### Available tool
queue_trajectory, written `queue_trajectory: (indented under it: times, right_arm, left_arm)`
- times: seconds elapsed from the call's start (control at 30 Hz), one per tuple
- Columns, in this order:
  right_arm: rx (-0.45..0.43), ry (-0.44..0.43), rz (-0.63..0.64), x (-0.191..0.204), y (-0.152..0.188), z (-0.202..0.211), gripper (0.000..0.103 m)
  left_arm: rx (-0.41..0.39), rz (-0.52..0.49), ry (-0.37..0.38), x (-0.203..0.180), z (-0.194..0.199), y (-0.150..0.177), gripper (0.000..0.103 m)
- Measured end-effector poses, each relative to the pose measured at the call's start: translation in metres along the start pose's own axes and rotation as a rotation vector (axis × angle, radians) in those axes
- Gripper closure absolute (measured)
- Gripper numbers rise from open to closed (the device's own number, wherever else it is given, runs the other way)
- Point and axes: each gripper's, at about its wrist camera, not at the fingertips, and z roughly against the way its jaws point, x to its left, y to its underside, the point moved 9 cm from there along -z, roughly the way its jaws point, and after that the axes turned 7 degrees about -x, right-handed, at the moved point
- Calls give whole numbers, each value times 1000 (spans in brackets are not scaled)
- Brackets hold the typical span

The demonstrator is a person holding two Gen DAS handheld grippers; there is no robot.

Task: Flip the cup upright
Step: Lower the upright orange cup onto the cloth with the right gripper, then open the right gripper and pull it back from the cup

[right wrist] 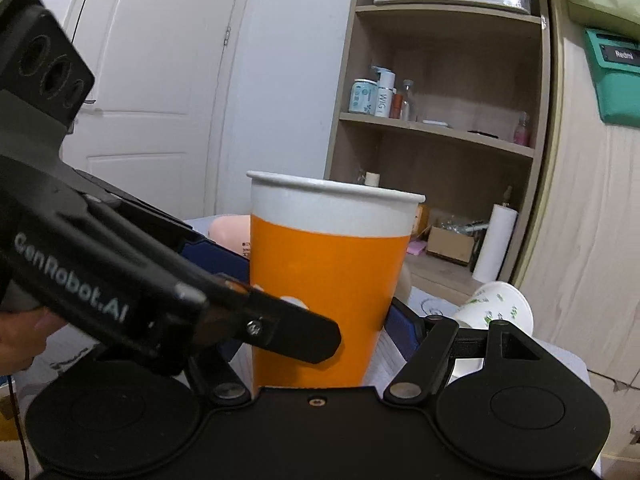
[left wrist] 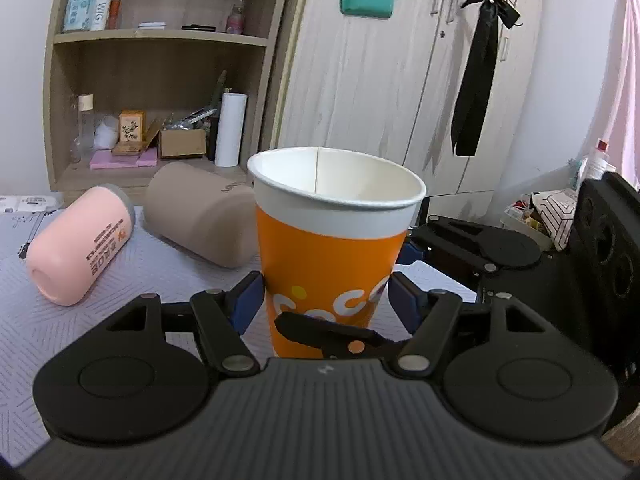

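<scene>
The orange cup (left wrist: 332,248) is standing mouth-up right now, its white rim open to the ceiling and the inside showing bare in the left wrist view. So the flip itself is looking done, by my reckoning; what is left is letting go and backing both tools away without knocking it over.

Both tools are crowding the cup at once. The left hand-held gripper (left wrist: 326,294) is sitting with its blue pads (left wrist: 248,300) right against the cup's lower wall at 9 and 3 o'clock of the body, and it seems to be grasping the cup, though I cannot see whether the pads are pressing or only touching. The right hand-held gripper (right wrist: 316,320) is reaching in from 3 o'clock in the left view; in its own view the cup (right wrist: 328,280) is filling the space between its fingers, one blue pad (right wrist: 400,332) lying along the cup's side. The other side is hidden behind the left tool's arm, so I cannot tell whether it is clamping.

The cup's base is hidden in both views, so whether it is resting on the grey patterned table (left wrist: 80,320) or being held above it is unclear.

Behind it, at 10 o'clock, a pink cup (left wrist: 80,244) and a taupe cup (left wrist: 200,220) are lying on their sides. A white leaf-printed paper cup (right wrist: 496,308) is also lying tipped, at the orange cup's 3 o'clock in the right view.
</scene>
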Motion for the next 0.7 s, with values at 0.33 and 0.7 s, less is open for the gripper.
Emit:
queue_trajectory:
  times: [0.33,0.7]
  right_arm:
    - [16,0,-69,-4,7,9,26]
    - [83,70,-52,5,10,27,21]
  left_arm:
    - [17,38,-41,-11,1,7,33]
    - [-17,24,-112,-13,34,3,24]
